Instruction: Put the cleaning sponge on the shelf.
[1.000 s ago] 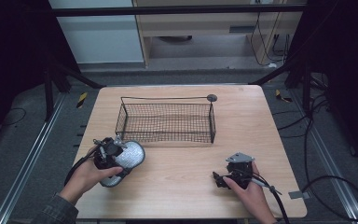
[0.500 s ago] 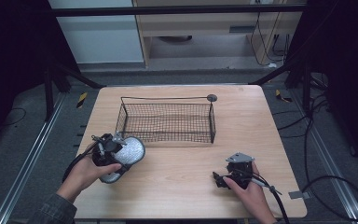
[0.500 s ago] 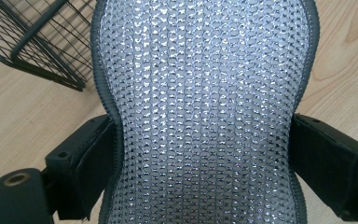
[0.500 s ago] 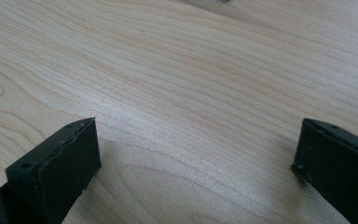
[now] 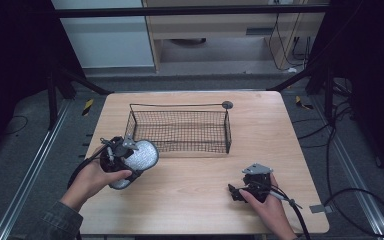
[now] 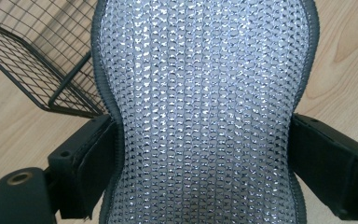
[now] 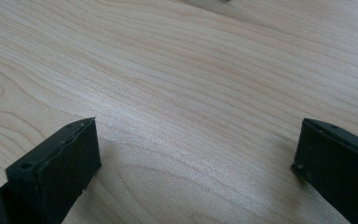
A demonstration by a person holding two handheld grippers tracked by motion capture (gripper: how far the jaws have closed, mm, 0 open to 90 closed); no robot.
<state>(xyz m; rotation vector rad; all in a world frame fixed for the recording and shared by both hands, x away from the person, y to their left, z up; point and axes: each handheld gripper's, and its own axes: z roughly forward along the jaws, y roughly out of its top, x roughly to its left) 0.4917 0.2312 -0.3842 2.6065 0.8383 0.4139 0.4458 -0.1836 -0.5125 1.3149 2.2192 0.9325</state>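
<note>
A silver, bubble-textured padded pouch (image 5: 141, 157) with a dark trim is held off the table at the front left, close to the near left corner of the black wire basket (image 5: 180, 128). My left gripper (image 5: 125, 159) is shut on it; in the left gripper view the pouch (image 6: 205, 112) is pinched at its waist between the two black jaws, and a corner of the basket (image 6: 37, 60) lies at upper left. My right gripper (image 5: 237, 192) rests low at the front right, open, with bare wood between its jaws (image 7: 196, 154).
The basket stands in the middle back of the wooden table (image 5: 195, 195). A small dark round knob (image 5: 227, 104) sits at its far right corner. Cables trail from both grippers off the near edge. Dark floor and metal frame legs surround the table.
My left gripper has lifted the pouch and carried it a little up and towards the basket. The right gripper has stayed still.
</note>
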